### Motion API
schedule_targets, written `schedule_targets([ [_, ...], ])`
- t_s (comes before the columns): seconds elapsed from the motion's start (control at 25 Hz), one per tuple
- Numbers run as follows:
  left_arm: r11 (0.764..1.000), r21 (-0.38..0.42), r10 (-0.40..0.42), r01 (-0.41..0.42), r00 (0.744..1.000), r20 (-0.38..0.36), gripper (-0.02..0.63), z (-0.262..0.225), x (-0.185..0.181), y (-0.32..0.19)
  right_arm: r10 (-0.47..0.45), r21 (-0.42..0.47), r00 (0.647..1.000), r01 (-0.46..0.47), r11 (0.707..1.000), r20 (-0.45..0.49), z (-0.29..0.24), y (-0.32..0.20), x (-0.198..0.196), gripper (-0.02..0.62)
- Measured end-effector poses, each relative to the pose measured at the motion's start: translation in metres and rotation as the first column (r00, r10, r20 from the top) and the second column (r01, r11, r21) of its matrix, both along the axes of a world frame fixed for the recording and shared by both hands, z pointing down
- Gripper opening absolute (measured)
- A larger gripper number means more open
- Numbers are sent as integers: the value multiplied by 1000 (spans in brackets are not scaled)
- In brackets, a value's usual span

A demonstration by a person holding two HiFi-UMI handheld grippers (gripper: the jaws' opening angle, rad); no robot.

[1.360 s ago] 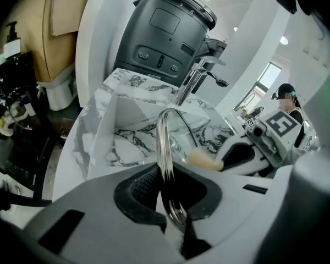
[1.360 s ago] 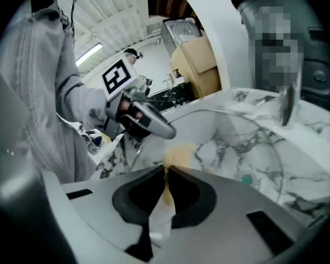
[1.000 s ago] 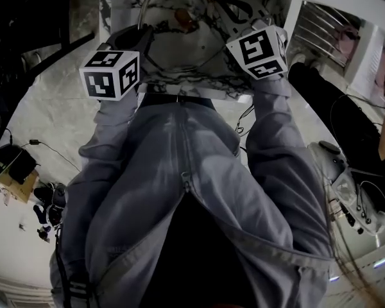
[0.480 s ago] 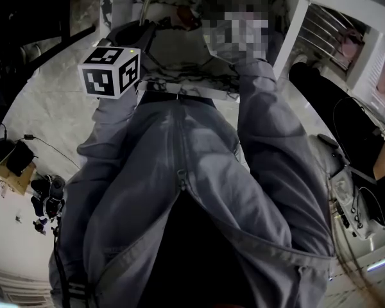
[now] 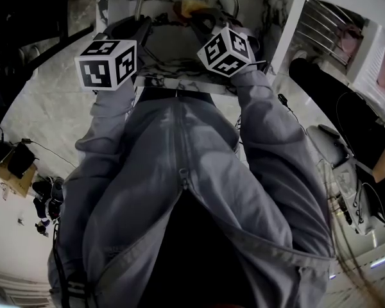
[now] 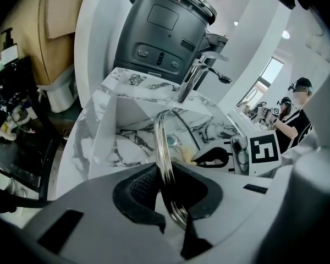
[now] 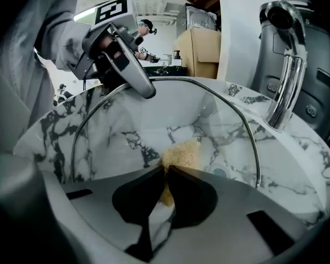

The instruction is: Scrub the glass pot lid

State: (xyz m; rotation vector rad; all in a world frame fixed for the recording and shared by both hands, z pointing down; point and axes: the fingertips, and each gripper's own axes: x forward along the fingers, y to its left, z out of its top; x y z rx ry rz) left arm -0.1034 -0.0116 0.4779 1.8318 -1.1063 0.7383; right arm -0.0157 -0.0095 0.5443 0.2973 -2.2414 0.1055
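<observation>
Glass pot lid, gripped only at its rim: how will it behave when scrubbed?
Glass pot lid looks rigid, so it probably won't flex. Clamped by the left gripper at one rim spot, it may pivot. Over the marble sink, a slip could crack it.

Yellow sponge (image 7: 181,154), white black-veined marble sink (image 7: 313,147), chrome faucet (image 7: 283,81)

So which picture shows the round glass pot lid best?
The right gripper view: the round glass pot lid shows nearly whole, metal rim and all, over the white marble sink. The left gripper view shows only its rim edge-on, clamped in the left gripper. The head view shows just an arc of rim.
</observation>
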Motion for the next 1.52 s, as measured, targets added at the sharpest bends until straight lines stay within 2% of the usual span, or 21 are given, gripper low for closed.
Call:
schedule_targets([
  [0.2, 1000, 4, -2, 2, 1000, 2, 63, 0, 0, 2, -29, -73, 999, 30, 997, 19, -1, 32, -4, 41],
  [0.32, 1000, 5, -2, 2, 1000, 1, 63, -1, 0, 3, -113, -117, 994, 112, 987, -3, 2, 59, -6, 41],
  [0.4, 1000, 5, -3, 3, 1000, 0, 63, -1, -1, 4, -162, -189, 987, 158, 969, -5, 2, 75, -7, 41],
  [0.6, 1000, 8, -5, 5, 1000, -1, 63, 0, -2, 5, -267, -349, 964, 257, 901, 20, 2, 104, -4, 41],
  [0.76, 1000, 12, 2, -2, 1000, 0, 61, 0, -2, 7, -324, -494, 944, 311, 812, 63, 4, 131, -1, 41],
  [0.88, 1000, 13, 10, -10, 1000, -1, 62, 1, -2, 7, -351, -554, 933, 337, 761, 85, 2, 142, 1, 41],
  [1.0, 1000, 16, 13, -13, 1000, 0, 62, -1, -2, 7, -360, -583, 925, 361, 728, 122, -6, 142, 4, 41],
  [1.08, 1000, 18, 5, -5, 1000, -7, 61, -4, -3, 4, -338, -571, 930, 356, 740, 142, -15, 132, 5, 41],
  [1.2, 1000, 20, 1, 0, 1000, -18, 58, -10, -4, 1, -252, -512, 957, 288, 809, 141, -29, 101, 10, 41],
  [1.36, 1000, 21, 19, -19, 1000, 1, 58, -14, -3, 0, -111, -403, 992, 128, 906, 67, -41, 49, 31, 41],
  [1.44, 999, 22, 24, -24, 1000, -3, 58, -17, -1, -1, -25, -345, 999, 32, 938, 24, -46, 23, 43, 41],
  [1.52, 999, 25, 29, -29, 1000, -4, 58, -21, 0, -2, 54, -285, 999, -53, 957, -4, -49, -1, 54, 41],
])
